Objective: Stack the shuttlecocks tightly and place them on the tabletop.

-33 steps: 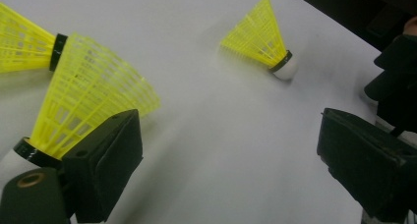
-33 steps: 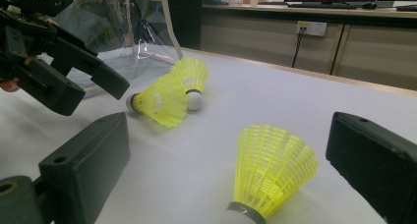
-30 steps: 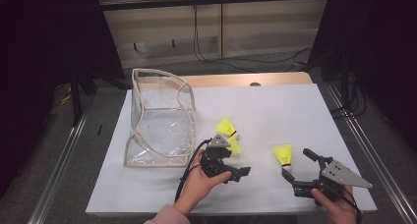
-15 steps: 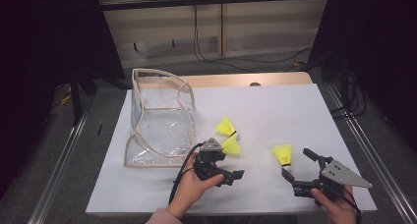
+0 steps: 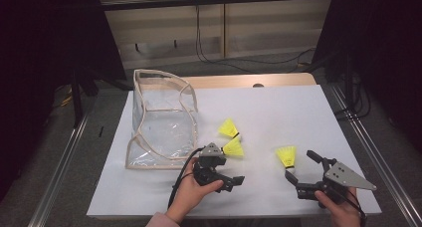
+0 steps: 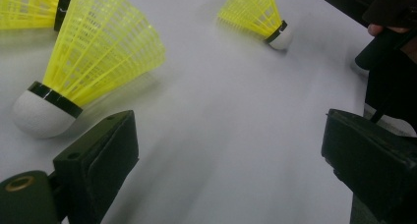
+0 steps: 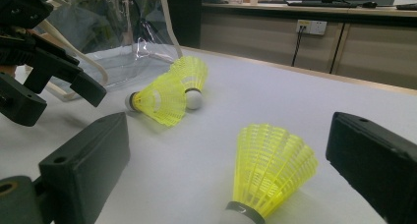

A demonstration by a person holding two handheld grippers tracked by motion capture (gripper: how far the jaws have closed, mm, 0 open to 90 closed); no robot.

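Both grippers, left (image 5: pixel 230 173) and right (image 5: pixel 300 173), hold fingers spread empty beside three yellow shuttlecocks (image 5: pixel 234 148) and a clear bag (image 5: pixel 161 120) on the counter (image 5: pixel 278 112).

yellow mesh shuttlecocks (image 5: pixel 287 156), white corks; clear bag (image 5: pixel 161 120), beige trim; white table (image 5: pixel 278 112).

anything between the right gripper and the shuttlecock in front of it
Nothing visible. The right gripper is open, and the shuttlecock stands cork-down on bare table between its jaws' line. The other two shuttlecocks lie farther off, near the left gripper.
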